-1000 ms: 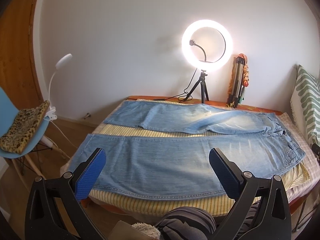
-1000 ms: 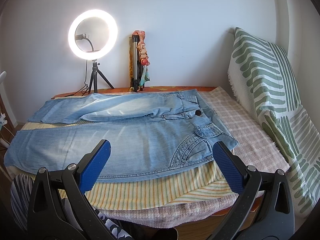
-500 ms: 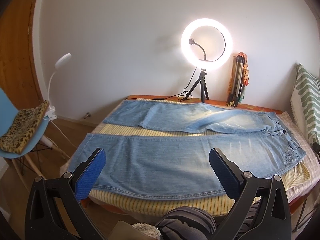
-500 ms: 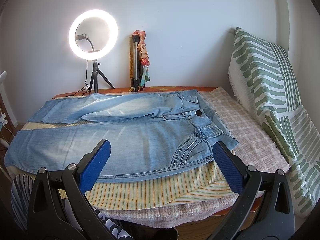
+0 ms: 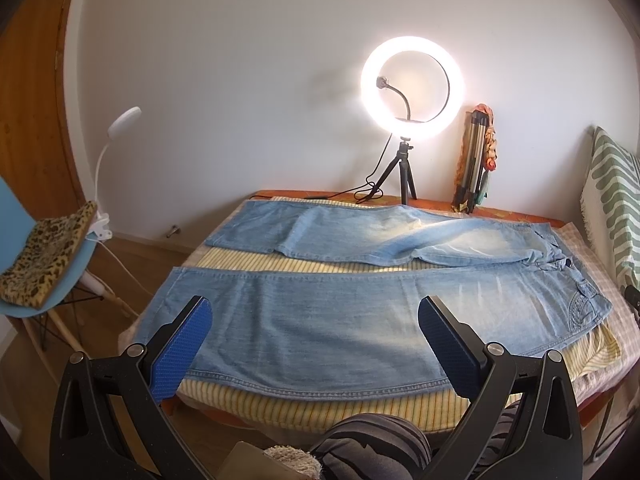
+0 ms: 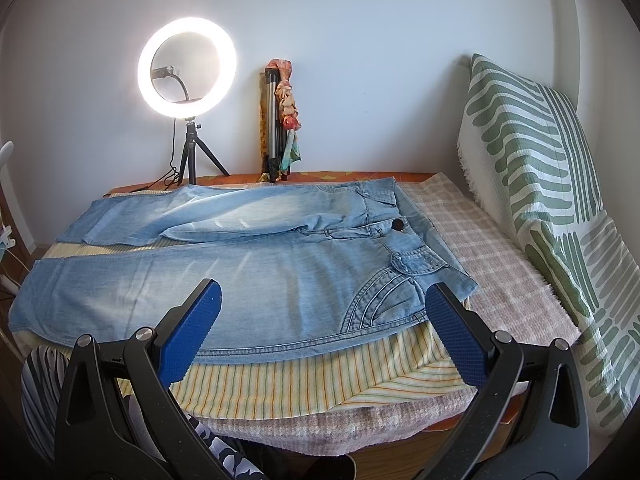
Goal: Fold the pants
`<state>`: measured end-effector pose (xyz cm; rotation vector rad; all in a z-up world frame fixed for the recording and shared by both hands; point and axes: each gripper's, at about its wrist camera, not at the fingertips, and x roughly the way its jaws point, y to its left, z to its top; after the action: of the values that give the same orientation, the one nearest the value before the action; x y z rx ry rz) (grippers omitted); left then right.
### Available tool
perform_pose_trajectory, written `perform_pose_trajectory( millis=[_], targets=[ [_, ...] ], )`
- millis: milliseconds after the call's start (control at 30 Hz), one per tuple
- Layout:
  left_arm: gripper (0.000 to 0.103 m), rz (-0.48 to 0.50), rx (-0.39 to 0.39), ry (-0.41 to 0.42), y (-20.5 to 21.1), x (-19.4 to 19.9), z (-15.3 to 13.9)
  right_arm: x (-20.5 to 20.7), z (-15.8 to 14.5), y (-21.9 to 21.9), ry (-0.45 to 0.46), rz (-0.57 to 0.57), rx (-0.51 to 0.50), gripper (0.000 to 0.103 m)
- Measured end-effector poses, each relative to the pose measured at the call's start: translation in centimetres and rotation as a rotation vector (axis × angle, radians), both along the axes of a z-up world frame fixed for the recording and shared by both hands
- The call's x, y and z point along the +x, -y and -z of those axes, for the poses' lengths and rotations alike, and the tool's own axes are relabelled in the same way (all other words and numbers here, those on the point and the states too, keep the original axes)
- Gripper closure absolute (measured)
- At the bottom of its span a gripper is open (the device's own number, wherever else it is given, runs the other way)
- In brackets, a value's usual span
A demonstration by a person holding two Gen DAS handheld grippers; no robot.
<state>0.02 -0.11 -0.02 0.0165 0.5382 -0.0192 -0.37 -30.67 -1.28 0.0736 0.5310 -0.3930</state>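
Light-blue jeans (image 5: 344, 312) spread flat across the striped cloth (image 6: 304, 380) on the bed, legs left, waistband right; left gripper (image 5: 316, 344) and right gripper (image 6: 324, 332), both spread wide and empty, hover at the near edge.

left claw (image 5: 316, 344) agape, jeans (image 5: 320, 312) spread flat

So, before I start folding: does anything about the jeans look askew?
Yes. The far leg is rumpled, with a fold near the knee, while the near leg lies flat. Both claws, left and right, are open and off the jeans.
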Motion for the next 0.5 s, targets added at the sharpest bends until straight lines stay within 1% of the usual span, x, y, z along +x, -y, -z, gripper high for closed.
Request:
perform_pose_trajectory(
  millis=[500],
  targets=[
    [0.000,0.008,0.004,0.000,0.33,-0.12,-0.03,-0.06,0.08,-0.02,0.000,-0.001,0.001,0.000]
  ],
)
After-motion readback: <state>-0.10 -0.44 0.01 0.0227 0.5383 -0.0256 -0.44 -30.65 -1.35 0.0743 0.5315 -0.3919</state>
